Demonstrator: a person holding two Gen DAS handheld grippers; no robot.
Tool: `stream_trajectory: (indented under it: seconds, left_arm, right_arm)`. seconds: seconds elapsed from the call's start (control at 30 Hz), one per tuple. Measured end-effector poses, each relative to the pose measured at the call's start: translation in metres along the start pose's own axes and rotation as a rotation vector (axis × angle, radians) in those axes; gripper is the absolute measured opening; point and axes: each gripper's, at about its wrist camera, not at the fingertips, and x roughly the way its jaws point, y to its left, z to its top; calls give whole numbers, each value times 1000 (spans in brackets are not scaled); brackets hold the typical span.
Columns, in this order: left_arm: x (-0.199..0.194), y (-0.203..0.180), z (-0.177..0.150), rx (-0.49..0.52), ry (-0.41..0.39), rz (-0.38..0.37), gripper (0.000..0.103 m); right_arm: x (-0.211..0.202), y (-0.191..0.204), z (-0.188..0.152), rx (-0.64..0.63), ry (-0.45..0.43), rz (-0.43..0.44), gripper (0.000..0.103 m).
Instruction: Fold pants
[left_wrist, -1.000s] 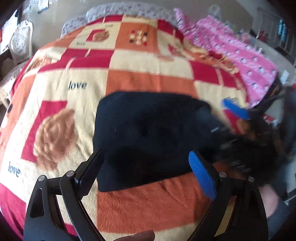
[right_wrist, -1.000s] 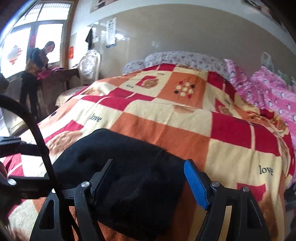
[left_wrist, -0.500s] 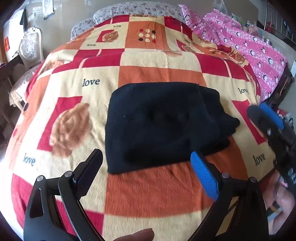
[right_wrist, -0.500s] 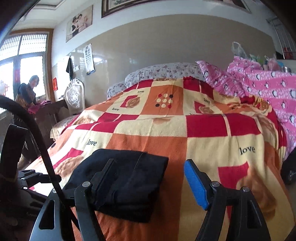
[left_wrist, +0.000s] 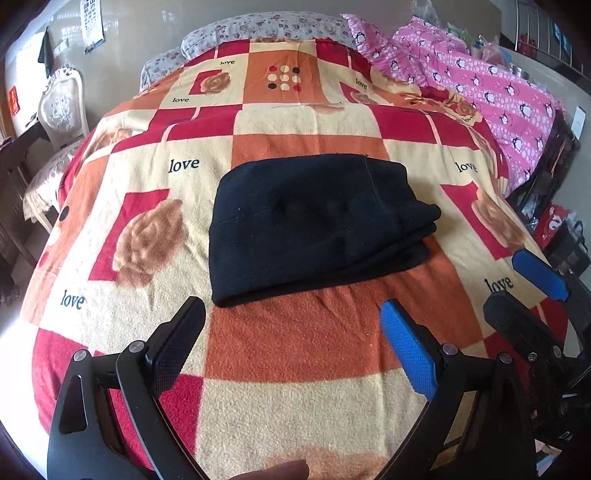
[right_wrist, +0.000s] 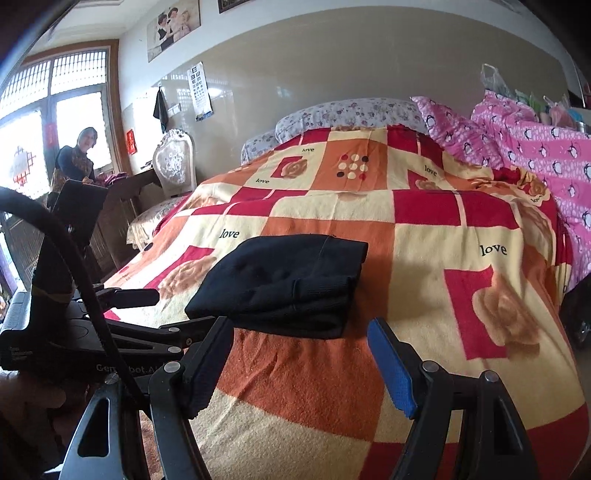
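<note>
Black pants lie folded into a thick rectangle mid-frame on your checked blanket; both grippers' fingers stand apart, empty.

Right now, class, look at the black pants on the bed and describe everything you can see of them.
The black pants are folded into a compact, roughly rectangular bundle of several stacked layers, the layered edges showing at its right end. The fabric looks soft, knitted and matte, with a fine seam line running across the top. They lie flat on the checked orange, red and cream blanket, which is all that touches them. Both grippers are open and clear of them.
</note>
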Motion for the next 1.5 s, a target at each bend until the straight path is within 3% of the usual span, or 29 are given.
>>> stream_trajectory:
  seconds: [1.5]
  left_arm:
    - [7,7,-5,-35,31,1,97]
  right_arm:
    - [-6,13,6,-22,-2,34,73]
